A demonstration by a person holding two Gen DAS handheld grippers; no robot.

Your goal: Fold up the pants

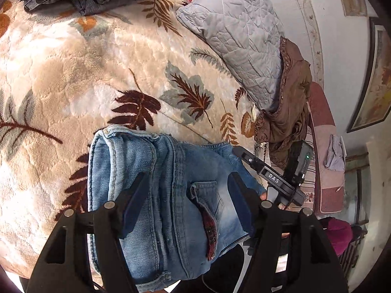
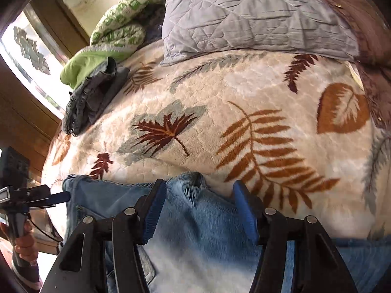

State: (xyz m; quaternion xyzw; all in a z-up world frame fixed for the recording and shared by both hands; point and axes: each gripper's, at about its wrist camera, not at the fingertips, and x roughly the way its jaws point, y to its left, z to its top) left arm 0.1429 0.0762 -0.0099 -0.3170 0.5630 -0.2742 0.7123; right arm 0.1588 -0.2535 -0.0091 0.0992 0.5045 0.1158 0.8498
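The left gripper [image 1: 188,195] is hovering right over the jeans [image 1: 166,195], its fingers spread wide with nothing between them, a back pocket showing in the gap. The right gripper [image 2: 198,207] is also standing wide, poised over the frayed, ripped edge of the jeans [image 2: 195,232]; whether its pads are touching the denim is hard to tell from here. The jeans are lying bunched at the near edge of the bed, on the leaf-patterned blanket [image 1: 97,73]. Further back, a grey quilted pillow [image 1: 239,36] is resting on the blanket, with a brown garment [image 1: 288,102] draped beside it. At the far side, dark folded clothes [image 2: 90,97] are sitting beside a green patterned quilt [image 2: 122,24].
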